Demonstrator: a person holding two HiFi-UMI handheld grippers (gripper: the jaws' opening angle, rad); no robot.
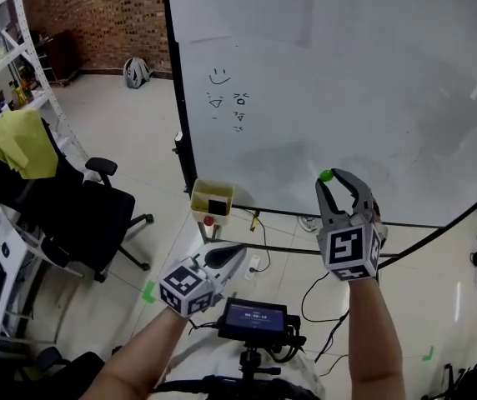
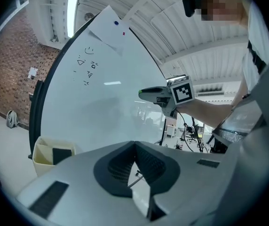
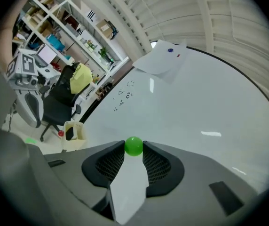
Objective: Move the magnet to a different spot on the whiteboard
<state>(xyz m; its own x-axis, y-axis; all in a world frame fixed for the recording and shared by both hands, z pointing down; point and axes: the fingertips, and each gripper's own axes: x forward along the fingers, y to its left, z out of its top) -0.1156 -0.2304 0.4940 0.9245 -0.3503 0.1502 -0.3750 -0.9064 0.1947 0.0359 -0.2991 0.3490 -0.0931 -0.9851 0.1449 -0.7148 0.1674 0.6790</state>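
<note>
Right gripper [image 1: 333,180] was clenched on the green ball magnet [image 3: 134,146], pinched at the very tips of the jaws so that most of the ball stood proud of the pads. That is probably so its face could meet the whiteboard [image 1: 347,82] before the jaws did. The magnet sat low on the board, near the bottom rail; whether it touched the surface or hung just off it could not be told. Left gripper [image 2: 134,145] was held low and back from the board, its jaws together on nothing, seemingly kept out of the way. The board face around the magnet was bare and wide. The small doodles [image 1: 226,98] lay well up and to the left, and a paper sheet [image 3: 160,60] was pinned near the top edge, so neither crowded a new spot. A yellow tray [image 1: 212,198] with a dark eraser hung at the board's lower left corner, well apart from the right hand. An office chair [image 1: 80,211] draped with a yellow-green cloth [image 1: 23,144] stood off to the left by the shelving [image 1: 5,48], and cables trailed on the floor under the board. Nothing blocked the way across the surface.
</note>
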